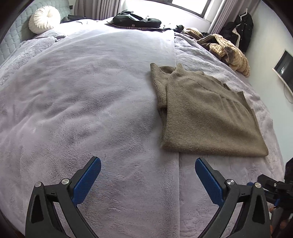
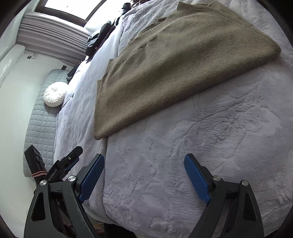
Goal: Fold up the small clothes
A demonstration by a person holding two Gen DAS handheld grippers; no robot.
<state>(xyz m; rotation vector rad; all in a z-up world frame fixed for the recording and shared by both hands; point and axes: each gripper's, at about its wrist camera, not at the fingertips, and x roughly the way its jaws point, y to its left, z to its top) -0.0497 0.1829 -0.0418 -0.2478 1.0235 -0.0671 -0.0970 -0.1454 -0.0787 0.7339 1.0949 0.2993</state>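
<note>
The fuzzy olive-brown knit sweater (image 1: pixel 205 113) lies flat on the pale lavender plush blanket (image 1: pixel 82 109) covering the bed. Its ribbed collar points toward the far side and its straight hem is nearest the grippers. It is folded lengthwise into a narrow panel, one sleeve tucked under along the left edge.

The left wrist view shows the whole garment, collar included. It also shows a heap of cream and brown striped clothing (image 1: pixel 230 49) further back, a dark bundle of clothes (image 1: pixel 135 20) near the window and a round white pleated cushion (image 1: pixel 44 17) by the quilted headboard. The right wrist view crops the sweater's collar but shows the bed's near edge.

The left gripper (image 1: pixel 148 167) hangs above bare blanket just short of the hem, blue pads spread wide and empty. The right gripper (image 2: pixel 144 163) is likewise spread, holding nothing.
</note>
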